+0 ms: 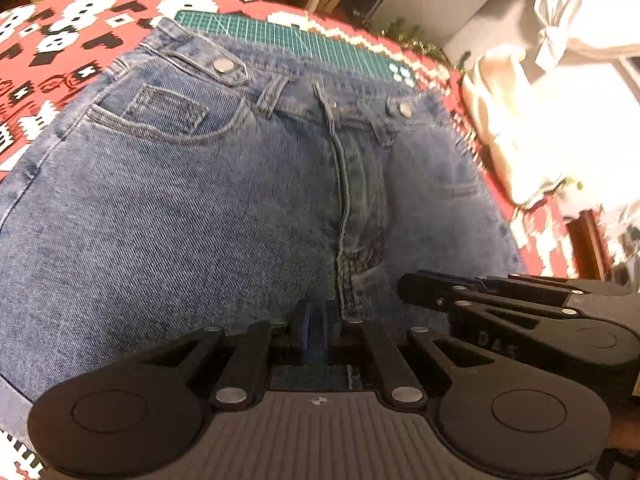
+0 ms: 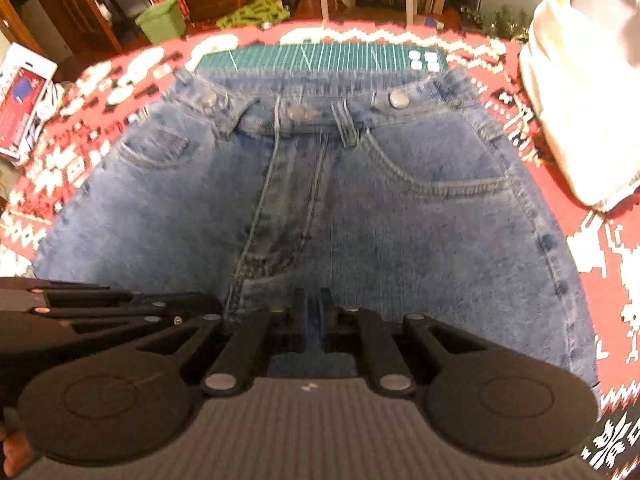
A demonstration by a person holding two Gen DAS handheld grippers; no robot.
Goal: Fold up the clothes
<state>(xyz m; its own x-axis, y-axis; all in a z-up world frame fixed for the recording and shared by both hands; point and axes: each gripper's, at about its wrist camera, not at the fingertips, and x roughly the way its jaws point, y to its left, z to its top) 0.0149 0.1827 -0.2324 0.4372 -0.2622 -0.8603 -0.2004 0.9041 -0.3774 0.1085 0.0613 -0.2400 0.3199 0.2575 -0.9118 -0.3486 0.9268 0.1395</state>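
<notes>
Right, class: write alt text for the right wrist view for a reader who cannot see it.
Blue jeans lie flat, waistband away from the camera, on a red patterned cloth. The right gripper is shut on denim near the crotch, with the left gripper close beside it. A green mat lies beyond the waistband.

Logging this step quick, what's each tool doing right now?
Left tool: shut on the jeans, near the crotch.
Right tool: shut on the jeans too.

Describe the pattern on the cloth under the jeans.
Red tablecloth with white and black pixel-style knit motifs; clearest in the right wrist view.
</notes>
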